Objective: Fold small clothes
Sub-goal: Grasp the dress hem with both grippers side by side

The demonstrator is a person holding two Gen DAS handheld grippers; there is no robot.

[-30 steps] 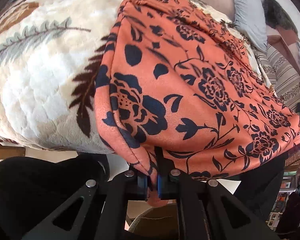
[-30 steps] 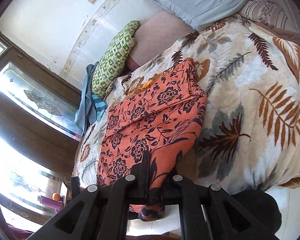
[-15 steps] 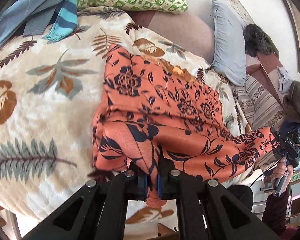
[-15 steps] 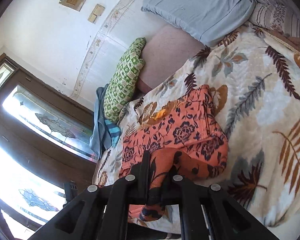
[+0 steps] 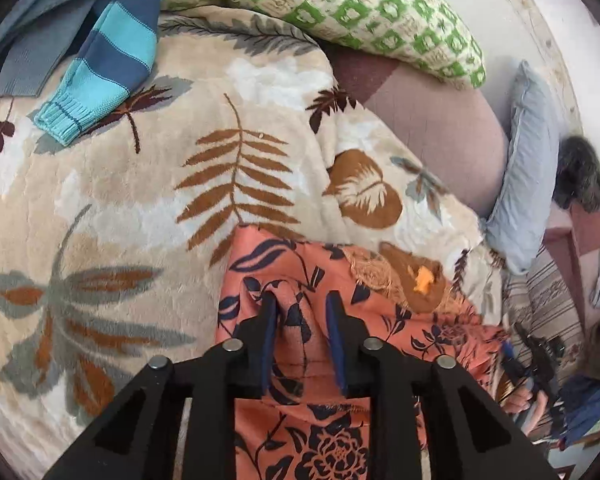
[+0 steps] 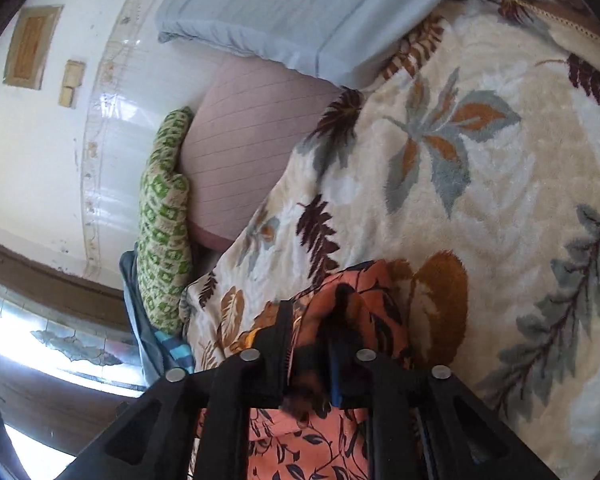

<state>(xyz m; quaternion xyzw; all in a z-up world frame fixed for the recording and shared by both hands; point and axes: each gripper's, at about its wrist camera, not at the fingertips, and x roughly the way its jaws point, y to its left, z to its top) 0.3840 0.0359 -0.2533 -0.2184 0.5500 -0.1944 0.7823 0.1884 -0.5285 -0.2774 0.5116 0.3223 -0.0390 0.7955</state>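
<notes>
Orange garment with a navy floral print, thin soft fabric (image 5: pixel 324 408), lies doubled over on the plush cream leaf-patterned blanket (image 5: pixel 112 200) covering the bed, folded edge laid forward. Left gripper (image 5: pixel 300 320): jaws parted, a raised ridge of cloth standing between them, looks like it's letting go rather than pinching. Right gripper (image 6: pixel 310 344): fingers spread a little over bunched cloth at the far corner; too dark in there to call whether it has a hold. My read: release step of the fold. To do it well, open fully and back straight out low so the pads don't drag that ridge, then press the bump flat. Striped blue knit sleeve (image 5: pixel 108 52) and green checked pillow (image 5: pixel 340 4) sit well apart.
</notes>
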